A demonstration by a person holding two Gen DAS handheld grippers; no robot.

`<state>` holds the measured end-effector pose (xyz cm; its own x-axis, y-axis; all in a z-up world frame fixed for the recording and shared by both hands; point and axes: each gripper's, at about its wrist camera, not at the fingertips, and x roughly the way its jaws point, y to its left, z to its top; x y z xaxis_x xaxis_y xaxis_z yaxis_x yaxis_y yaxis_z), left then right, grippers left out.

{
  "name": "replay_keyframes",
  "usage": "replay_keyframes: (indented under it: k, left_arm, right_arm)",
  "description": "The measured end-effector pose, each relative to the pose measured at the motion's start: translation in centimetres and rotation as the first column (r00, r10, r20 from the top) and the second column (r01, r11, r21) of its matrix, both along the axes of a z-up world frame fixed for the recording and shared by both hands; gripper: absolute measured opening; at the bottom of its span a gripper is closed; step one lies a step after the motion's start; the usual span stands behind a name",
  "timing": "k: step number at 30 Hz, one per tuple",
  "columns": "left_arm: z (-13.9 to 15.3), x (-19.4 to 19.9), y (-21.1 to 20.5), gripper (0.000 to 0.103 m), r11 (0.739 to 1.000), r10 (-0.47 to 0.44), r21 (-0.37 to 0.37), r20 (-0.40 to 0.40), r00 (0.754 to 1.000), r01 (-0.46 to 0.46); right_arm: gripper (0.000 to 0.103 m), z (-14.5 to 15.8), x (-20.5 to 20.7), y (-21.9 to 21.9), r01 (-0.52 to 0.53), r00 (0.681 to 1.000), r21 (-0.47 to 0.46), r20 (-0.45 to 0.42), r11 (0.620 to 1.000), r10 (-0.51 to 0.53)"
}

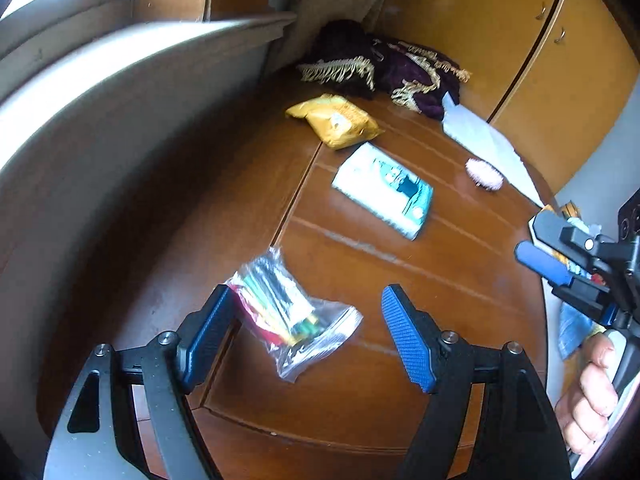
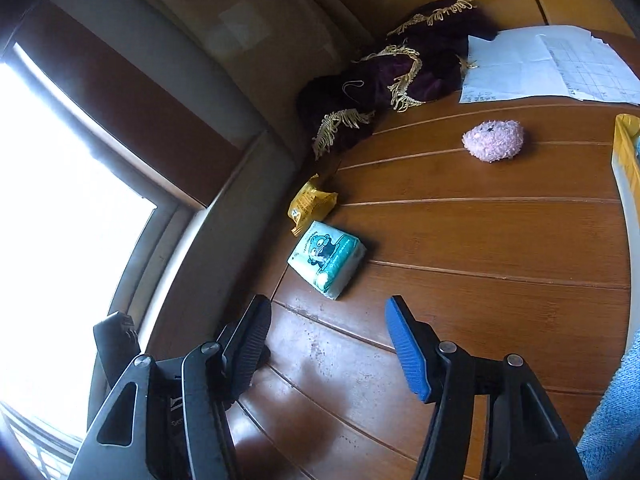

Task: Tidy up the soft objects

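Observation:
A clear zip bag (image 1: 288, 312) of colourful small items lies on the brown wooden table (image 1: 400, 280), between the fingers of my left gripper (image 1: 308, 336), which is open; the bag sits close to the left finger. Further off lie a teal tissue pack (image 1: 384, 188) (image 2: 328, 258), a yellow packet (image 1: 336, 120) (image 2: 310, 204) and a pink fluffy ball (image 1: 484, 174) (image 2: 494, 140). My right gripper (image 2: 328, 348) (image 1: 536, 240) hovers open over bare wood, just short of the tissue pack, with nothing in it.
A dark purple fringed cloth (image 1: 380, 64) (image 2: 400, 76) is bunched at the table's far corner beside white papers (image 2: 548, 64). A yellow container (image 2: 628, 152) and a blue towel (image 2: 616, 420) sit at the right edge. A window sill borders the left; a hand (image 1: 592, 392) holds the right gripper.

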<state>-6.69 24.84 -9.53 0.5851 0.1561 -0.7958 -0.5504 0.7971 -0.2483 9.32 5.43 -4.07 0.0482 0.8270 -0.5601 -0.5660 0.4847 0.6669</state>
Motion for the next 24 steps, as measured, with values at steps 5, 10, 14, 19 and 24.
replay_keyframes:
  k: [5, 10, 14, 19, 24]
  left_arm:
    - [-0.2, 0.5, -0.5, 0.076, 0.999, 0.009, 0.035, 0.007, 1.0, -0.009]
    - [0.4, 1.1, -0.7, 0.076, 0.997, -0.048, -0.062, 0.086, 0.995, 0.053]
    - [2.3, -0.5, -0.9, 0.076, 1.0, -0.02, -0.005, 0.141, 0.99, 0.021]
    - [2.3, -2.0, 0.0, 0.076, 1.0, -0.001, 0.0, 0.108, 0.994, 0.001]
    - [1.3, -2.3, -0.4, 0.076, 0.999, -0.024, -0.03, 0.069, 0.997, 0.027]
  right_arm:
    - [0.062, 0.3, -0.9, 0.9, -0.028, 0.998, -0.028, 0.047, 0.999, 0.03]
    - [0.062, 0.5, -1.0, 0.8, -0.021, 0.997, -0.04, 0.075, 0.999, 0.024]
    - [0.064, 0.5, -0.9, 0.6, -0.011, 0.997, -0.044, 0.077, 0.999, 0.014]
    - [0.064, 0.4, -0.8, 0.4, -0.014, 0.998, -0.026, 0.058, 1.0, 0.015]
    - [0.064, 0.1, -0.8, 0.5, -0.015, 0.999, -0.032, 0.05, 0.999, 0.016]
